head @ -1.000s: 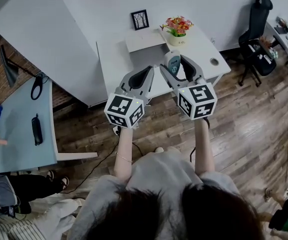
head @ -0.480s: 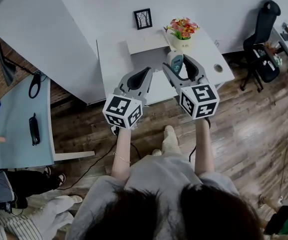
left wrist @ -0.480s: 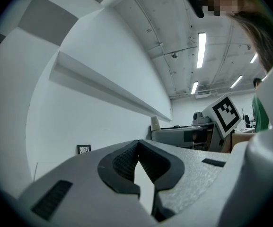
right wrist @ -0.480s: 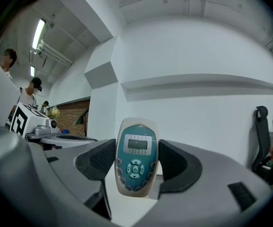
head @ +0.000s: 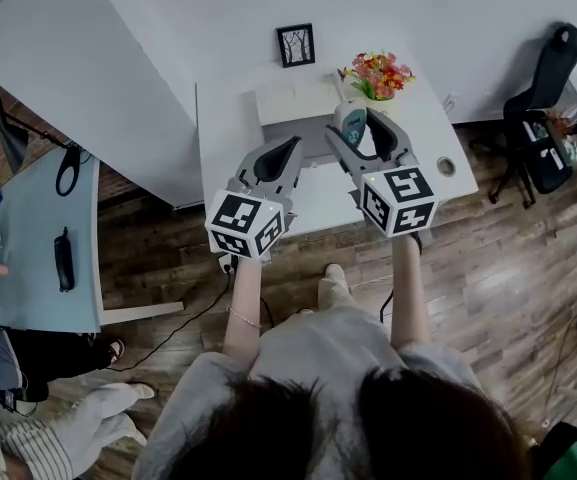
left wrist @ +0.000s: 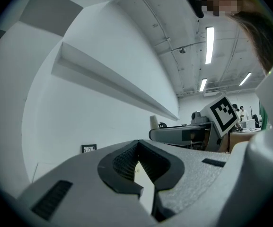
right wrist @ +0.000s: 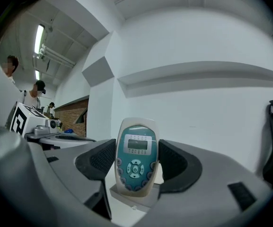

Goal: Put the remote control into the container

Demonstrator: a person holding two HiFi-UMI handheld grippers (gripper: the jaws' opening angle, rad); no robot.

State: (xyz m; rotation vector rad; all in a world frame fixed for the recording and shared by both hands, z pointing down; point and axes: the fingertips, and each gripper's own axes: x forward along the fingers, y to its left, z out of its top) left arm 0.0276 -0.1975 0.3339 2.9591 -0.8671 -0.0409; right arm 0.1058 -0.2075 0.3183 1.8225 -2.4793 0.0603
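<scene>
A teal and white remote control [right wrist: 136,157] stands upright between the pads of my right gripper [right wrist: 136,163], which is shut on it. In the head view that remote [head: 349,120] and right gripper [head: 354,134] hang above the white table [head: 223,138], near its back middle. A shallow white container [head: 290,99] lies on the table just left of and behind the remote; its grey corner [right wrist: 123,194] shows under the remote. My left gripper [head: 286,149] hovers over the table to the left, its jaws together and nothing in them [left wrist: 138,149].
A small framed picture [head: 296,45] leans on the wall behind the table. A pot of flowers [head: 376,74] stands at the back right and a small round object [head: 445,166] at the right edge. A black office chair [head: 550,78] is further right, a pale blue side table [head: 38,258] at the left.
The person has stepped closer to the table, so both grippers now reach further over it. The right gripper still holds the remote; the left stays shut.
</scene>
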